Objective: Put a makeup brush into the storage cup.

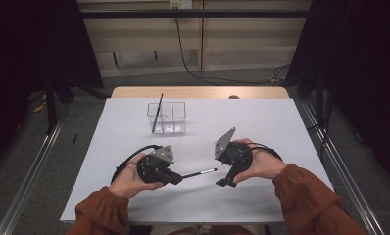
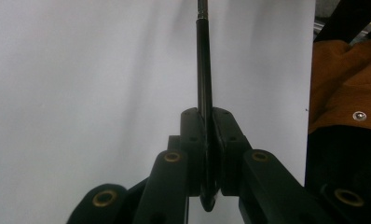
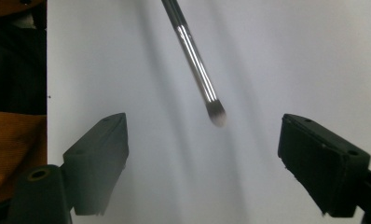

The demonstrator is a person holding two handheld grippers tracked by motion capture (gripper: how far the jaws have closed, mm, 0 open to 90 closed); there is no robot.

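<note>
Wide pale worktop (image 1: pixel 134 196), seen from the high view, with a wooden strip along its far edge. On the far middle part, a clear box (image 1: pixel 167 117) with inner partitions, and one thin dark stick (image 1: pixel 158 111) leaning upright in its left compartment. Well apart from the box, near the front, two hands in rust-orange sleeves (image 1: pixel 308 200).

Left gripper (image 1: pixel 176 177) lying low over the worktop, pointing to the right. Its fingers (image 2: pixel 193 135) pressed together on the dark handle of a brush (image 1: pixel 199 173), clamping it near the back end; in the left gripper view the handle running straight up from between them. Brush nearly level, just above the worktop, reaching toward the right hand.

Right gripper (image 1: pixel 223 182) just beside the brush tip, tilted downward. Its fingers (image 3: pixel 104 158) spread wide, holding nothing. In the right gripper view, the shiny ferrule and the small soft tip of the brush hanging between the two fingers, touching neither of them, a little blurred.
</note>
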